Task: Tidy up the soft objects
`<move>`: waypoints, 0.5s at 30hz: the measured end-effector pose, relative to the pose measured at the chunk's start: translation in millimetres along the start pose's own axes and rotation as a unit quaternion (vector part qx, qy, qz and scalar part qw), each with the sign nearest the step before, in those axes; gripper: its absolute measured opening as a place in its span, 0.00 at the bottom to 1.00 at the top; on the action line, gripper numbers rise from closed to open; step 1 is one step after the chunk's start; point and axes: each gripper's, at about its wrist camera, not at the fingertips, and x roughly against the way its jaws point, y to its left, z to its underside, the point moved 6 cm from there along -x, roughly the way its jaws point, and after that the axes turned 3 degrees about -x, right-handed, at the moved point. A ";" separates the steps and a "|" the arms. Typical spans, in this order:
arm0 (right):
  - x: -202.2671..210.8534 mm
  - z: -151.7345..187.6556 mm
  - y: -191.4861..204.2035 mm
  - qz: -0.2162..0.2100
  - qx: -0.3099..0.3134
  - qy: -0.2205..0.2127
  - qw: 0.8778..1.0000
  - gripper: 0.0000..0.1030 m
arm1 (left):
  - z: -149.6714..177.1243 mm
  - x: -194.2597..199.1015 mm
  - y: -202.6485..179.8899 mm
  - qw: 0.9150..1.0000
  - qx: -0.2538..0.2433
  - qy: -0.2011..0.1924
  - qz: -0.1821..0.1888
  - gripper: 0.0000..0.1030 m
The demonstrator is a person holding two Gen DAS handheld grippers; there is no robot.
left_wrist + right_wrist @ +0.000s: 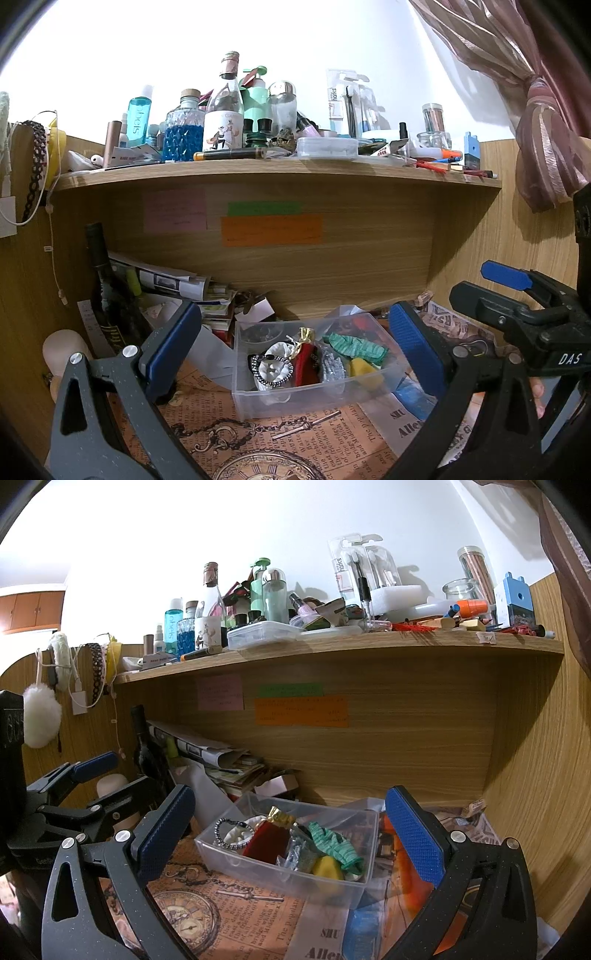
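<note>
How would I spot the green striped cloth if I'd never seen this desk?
Under the wooden shelf, a clear plastic bin sits on the newspaper-print mat. The green striped cloth lies crumpled at its right end, above a yellow lump; nothing else there is green.

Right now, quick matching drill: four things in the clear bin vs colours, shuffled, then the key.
All lie in the clear plastic bin.

Things:
1. velvet pouch
2. striped cloth
3. sponge-like lump
4. beaded bracelet

Colours:
A. yellow
B. black and silver
C. red with a gold top
D. green

Pairs: 1-C, 2-D, 3-A, 4-B.

The left gripper and the right gripper are both open and hold nothing.
</note>
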 end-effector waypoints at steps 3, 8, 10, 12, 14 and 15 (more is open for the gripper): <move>0.1 0.2 0.2 0.000 0.000 0.000 1.000 1.00 | -0.1 0.1 0.4 1.000 0.000 -0.001 0.001 1.00; -0.2 0.4 -0.2 0.000 0.001 0.000 1.000 1.00 | 0.6 -0.1 0.5 1.000 0.001 0.000 0.005 1.00; -0.3 0.6 -0.2 0.000 0.001 0.001 1.000 1.00 | 1.0 -0.8 0.5 1.000 0.002 0.001 0.005 1.00; -0.5 1.4 -0.2 0.000 0.001 0.002 1.000 1.00 | 1.4 -1.2 0.8 1.000 0.003 0.002 0.006 1.00; -1.3 2.5 0.3 0.000 0.001 0.003 1.000 1.00 | 1.3 -1.2 1.5 1.000 0.003 0.002 0.006 1.00; -1.7 2.8 0.2 0.000 0.000 0.004 1.000 1.00 | 1.2 -1.4 1.4 1.000 0.004 0.002 0.006 1.00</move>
